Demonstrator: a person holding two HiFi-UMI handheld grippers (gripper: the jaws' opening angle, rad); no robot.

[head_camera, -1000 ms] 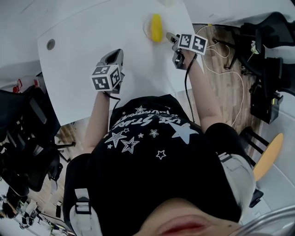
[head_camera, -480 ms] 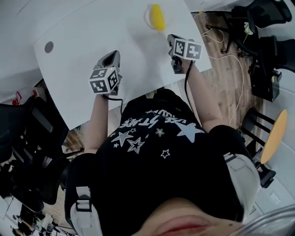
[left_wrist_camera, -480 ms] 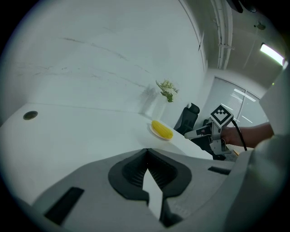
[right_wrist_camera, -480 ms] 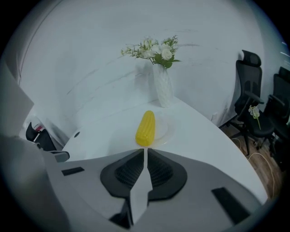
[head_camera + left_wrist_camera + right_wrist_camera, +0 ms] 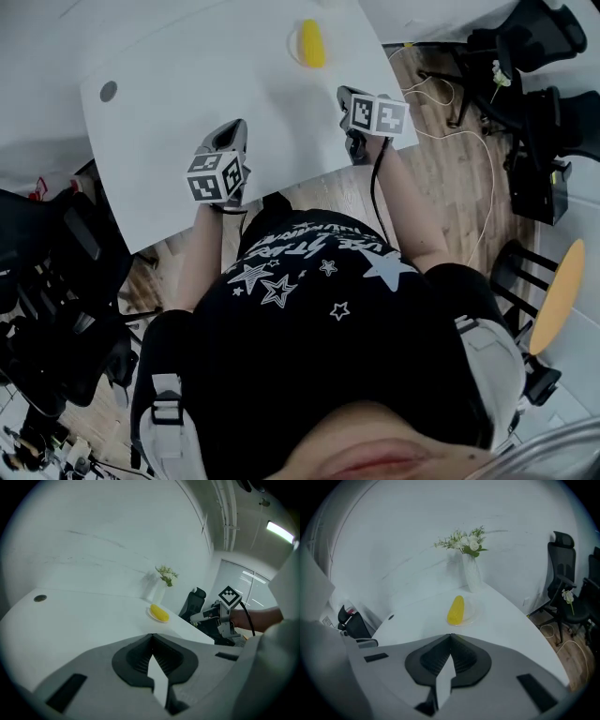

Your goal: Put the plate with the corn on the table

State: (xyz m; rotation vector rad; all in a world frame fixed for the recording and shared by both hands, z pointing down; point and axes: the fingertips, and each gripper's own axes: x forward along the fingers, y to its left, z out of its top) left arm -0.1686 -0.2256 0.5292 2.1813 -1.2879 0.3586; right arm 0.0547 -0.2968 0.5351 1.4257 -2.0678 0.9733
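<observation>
A yellow corn cob (image 5: 310, 43) lies on a small clear plate (image 5: 296, 45) at the far side of the white table (image 5: 187, 75). The right gripper view has the corn (image 5: 456, 610) on the plate (image 5: 472, 613) straight ahead, well beyond the jaws. My right gripper (image 5: 345, 94) hovers over the table's near right edge, shut and empty (image 5: 450, 637). My left gripper (image 5: 232, 129) hangs above the table's near edge, also shut with nothing in it (image 5: 151, 637). From the left gripper view the corn (image 5: 159, 613) is far ahead, and the right gripper (image 5: 220, 616) is off to the right.
A white vase with flowers (image 5: 471, 573) stands behind the plate. A round cable hole (image 5: 109, 91) sits in the table's far left. Black office chairs (image 5: 534, 56) and a white cable (image 5: 450, 103) on the wooden floor lie to the right.
My right gripper has drawn back from the plate towards the table's near edge. The plate with the corn has stayed on the table. The left gripper has barely moved.
</observation>
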